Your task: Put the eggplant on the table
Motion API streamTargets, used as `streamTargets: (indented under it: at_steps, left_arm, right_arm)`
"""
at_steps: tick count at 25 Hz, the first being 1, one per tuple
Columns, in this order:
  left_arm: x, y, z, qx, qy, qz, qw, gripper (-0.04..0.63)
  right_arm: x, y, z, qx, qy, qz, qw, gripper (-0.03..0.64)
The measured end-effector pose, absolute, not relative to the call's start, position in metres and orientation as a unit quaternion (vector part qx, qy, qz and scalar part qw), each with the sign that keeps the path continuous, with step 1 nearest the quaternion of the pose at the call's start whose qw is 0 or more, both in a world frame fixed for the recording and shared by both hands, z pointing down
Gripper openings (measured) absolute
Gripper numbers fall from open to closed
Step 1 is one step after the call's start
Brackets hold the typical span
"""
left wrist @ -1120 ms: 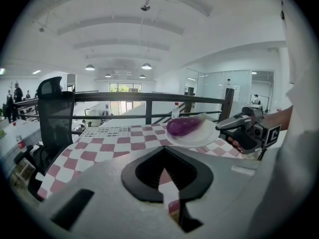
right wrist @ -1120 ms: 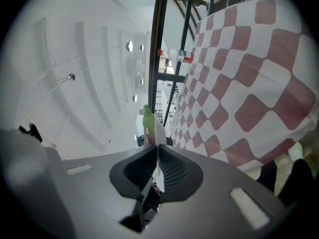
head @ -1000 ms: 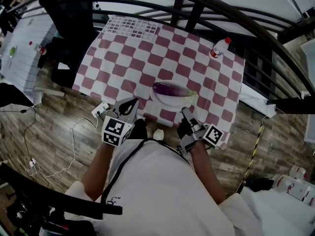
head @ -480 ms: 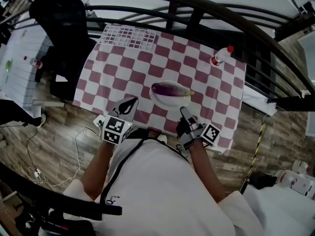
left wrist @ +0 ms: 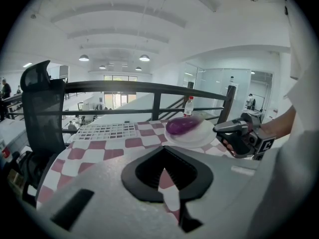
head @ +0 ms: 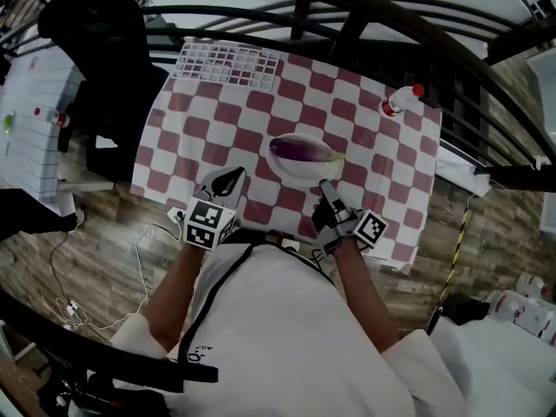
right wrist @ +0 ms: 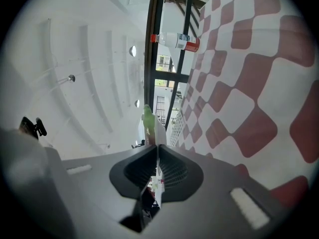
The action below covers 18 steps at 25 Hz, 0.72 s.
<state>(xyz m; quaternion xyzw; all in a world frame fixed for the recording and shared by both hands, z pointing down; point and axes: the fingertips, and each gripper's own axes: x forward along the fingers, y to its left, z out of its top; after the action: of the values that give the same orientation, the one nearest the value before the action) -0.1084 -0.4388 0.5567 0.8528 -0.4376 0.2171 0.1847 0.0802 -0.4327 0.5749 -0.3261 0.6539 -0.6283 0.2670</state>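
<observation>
A purple eggplant with a green stem lies on a white plate on the red-and-white checked tablecloth. My right gripper is shut on the plate's near rim. In the right gripper view the thin white rim runs between the jaws of the right gripper, with the green stem above. My left gripper hovers over the cloth left of the plate, shut and empty. The left gripper view shows the left gripper, the eggplant and the right gripper.
A plastic bottle with a red cap stands at the table's far right. A white grid rack lies at the far left. A black chair stands left of the table, a dark railing behind it. Cables lie on the floor.
Both grippers have moved forward over the table. The plate with the eggplant has gone with the right gripper, farther in from the near edge.
</observation>
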Motion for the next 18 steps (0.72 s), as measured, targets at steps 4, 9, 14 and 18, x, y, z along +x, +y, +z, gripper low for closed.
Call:
streamTargets:
  at_steps: [4,9,14,18]
  left_arm:
    - [-0.111,-0.441,0.567,0.856,-0.427,0.222,0.19,0.005]
    - [-0.115,-0.444,0.575,0.857,-0.421,0.227,0.193,0.005]
    - [-0.123,-0.449,0.578,0.856,-0.418,0.234,0.192,0.005]
    - [-0.132,-0.454,0.578,0.854,-0.42,0.241,0.19,0.005]
  right_arm:
    - [0.072,-0.44,0.591,-0.326,0.654,-0.631,0.261,0.024]
    - [0.064,-0.449,0.621,-0.326,0.658,-0.632,0.248,0.025]
    - [0.064,-0.464,0.65,-0.334,0.655,-0.634,0.239,0.025]
    - [0.062,-0.477,0.666,-0.337,0.655,-0.636,0.229,0.025]
